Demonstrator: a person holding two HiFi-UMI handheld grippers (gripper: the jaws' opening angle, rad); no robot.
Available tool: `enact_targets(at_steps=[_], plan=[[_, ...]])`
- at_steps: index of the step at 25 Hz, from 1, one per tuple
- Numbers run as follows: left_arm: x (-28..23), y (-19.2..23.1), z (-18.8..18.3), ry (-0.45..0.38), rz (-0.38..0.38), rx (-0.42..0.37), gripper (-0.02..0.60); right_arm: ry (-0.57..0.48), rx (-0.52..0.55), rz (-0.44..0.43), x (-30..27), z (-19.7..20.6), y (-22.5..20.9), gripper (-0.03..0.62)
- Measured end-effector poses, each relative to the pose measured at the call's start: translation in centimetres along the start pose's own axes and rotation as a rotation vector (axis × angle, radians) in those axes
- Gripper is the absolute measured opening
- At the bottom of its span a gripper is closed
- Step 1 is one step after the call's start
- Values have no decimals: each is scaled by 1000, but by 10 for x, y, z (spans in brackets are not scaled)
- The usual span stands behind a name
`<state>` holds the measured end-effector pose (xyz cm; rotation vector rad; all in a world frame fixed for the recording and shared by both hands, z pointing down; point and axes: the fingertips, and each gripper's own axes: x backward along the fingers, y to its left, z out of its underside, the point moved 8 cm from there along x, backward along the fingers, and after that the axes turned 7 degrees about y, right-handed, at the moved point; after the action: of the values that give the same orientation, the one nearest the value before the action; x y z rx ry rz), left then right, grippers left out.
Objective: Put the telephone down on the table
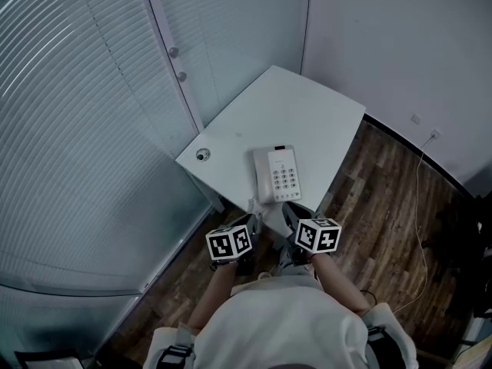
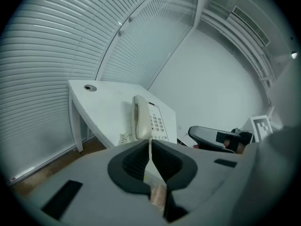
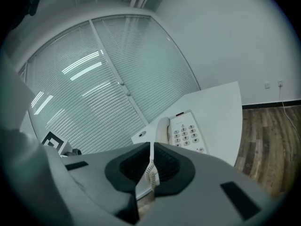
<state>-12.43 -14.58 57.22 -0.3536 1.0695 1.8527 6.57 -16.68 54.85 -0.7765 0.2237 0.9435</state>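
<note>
A white push-button telephone (image 1: 278, 174) lies flat on the white table (image 1: 296, 102), close to its near edge, with the handset in its cradle on the left. Its coiled cord (image 1: 253, 206) hangs over that edge. My left gripper (image 1: 251, 223) and right gripper (image 1: 291, 211) hover side by side just short of the table, apart from the phone, both shut and empty. In the left gripper view the telephone (image 2: 148, 121) sits beyond the closed jaws (image 2: 150, 144). The right gripper view shows the telephone (image 3: 183, 131) beyond its own closed jaws (image 3: 151, 147).
A round cable hole (image 1: 202, 154) is set in the table's left corner. Glass walls with blinds (image 1: 92, 114) run along the left and behind the table. Wooden floor (image 1: 384, 198) lies to the right, with a thin cable (image 1: 422, 206) running to a wall socket (image 1: 434, 135).
</note>
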Motion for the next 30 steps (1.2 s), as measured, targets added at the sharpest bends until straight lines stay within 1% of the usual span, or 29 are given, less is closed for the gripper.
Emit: enact_targets(at_steps=[4,10,14,22,26,30], plan=[[11,-1,10,1,-9,-17,32,-2,6,-9,6,10,6,35],[24,-6,24,-21,13,-19,31,-18,11,-17,18,19,9,34],[27,-4,31,-9,9,-26,31,-24,7,-17,23,23,11,34],[28,3,33,13,7,-10,31,-14,9,-22,24,24,17,32],[28,3,35,11,8,-8,31,-3,15,-2,24,26,18,20],[31,5,34,5,6,5,31,1,8,-13,22,25,20,20]])
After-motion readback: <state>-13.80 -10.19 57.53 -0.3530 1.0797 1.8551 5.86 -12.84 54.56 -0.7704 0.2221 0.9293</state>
